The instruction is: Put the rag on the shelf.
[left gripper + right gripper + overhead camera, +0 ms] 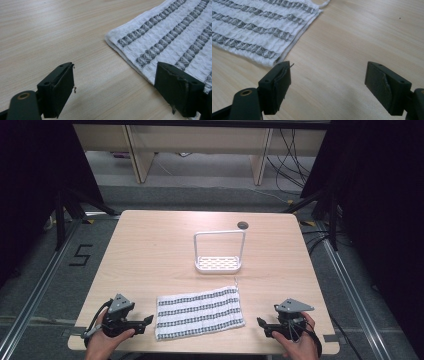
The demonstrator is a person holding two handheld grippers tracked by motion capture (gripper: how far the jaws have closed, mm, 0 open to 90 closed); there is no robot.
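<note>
Where towel (199, 312) ends, bare table (160, 245)

Lower centre, a waffle-woven cloth towel (199, 312) is lying on the table (150, 250) of matt, smooth pale wood; the rack (219, 251) above is looking like white-coated metal.

I have both tongs low at the near edge, one in each hand. Left tongs (149, 320) point right, jaws wide apart, nothing between them. Right tongs (260, 322) point left, jaws equally wide, also empty.
</note>
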